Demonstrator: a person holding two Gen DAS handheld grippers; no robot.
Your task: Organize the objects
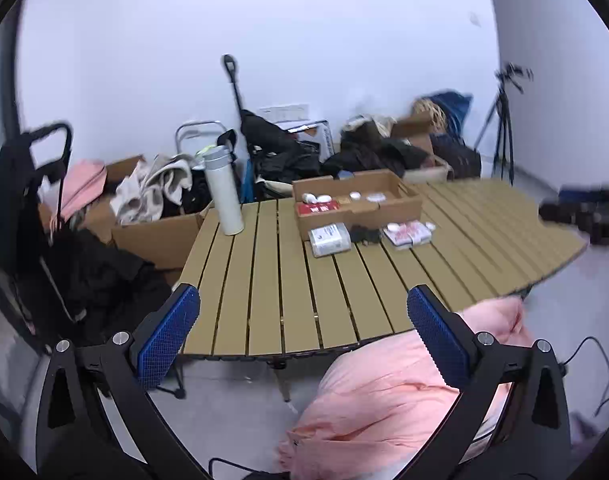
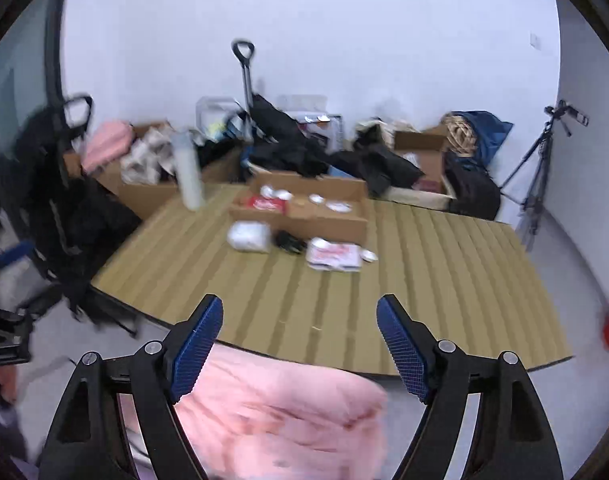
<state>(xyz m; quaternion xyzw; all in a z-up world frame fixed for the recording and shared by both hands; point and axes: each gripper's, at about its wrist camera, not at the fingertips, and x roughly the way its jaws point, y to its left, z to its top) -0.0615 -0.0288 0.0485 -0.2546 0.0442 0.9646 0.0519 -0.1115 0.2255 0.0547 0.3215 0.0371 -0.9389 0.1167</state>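
Blue-padded left gripper and right gripper both hang spread apart, holding nothing, short of the slatted tan table. You're on approach: reach ahead to the loose packets before the open cardboard box. Motion blur hides labels.

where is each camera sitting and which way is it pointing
Left wrist: rides on the left tool, held off the near edge of the slatted table, facing across it to the cardboard tray and white bottle; its two blue fingers stand wide apart.
Right wrist: rides on the right tool, likewise looking across the table at the tray, blurred; fingers wide apart.
Shared: table, tray, bottle, the pink fabric below, and the tripod at right.
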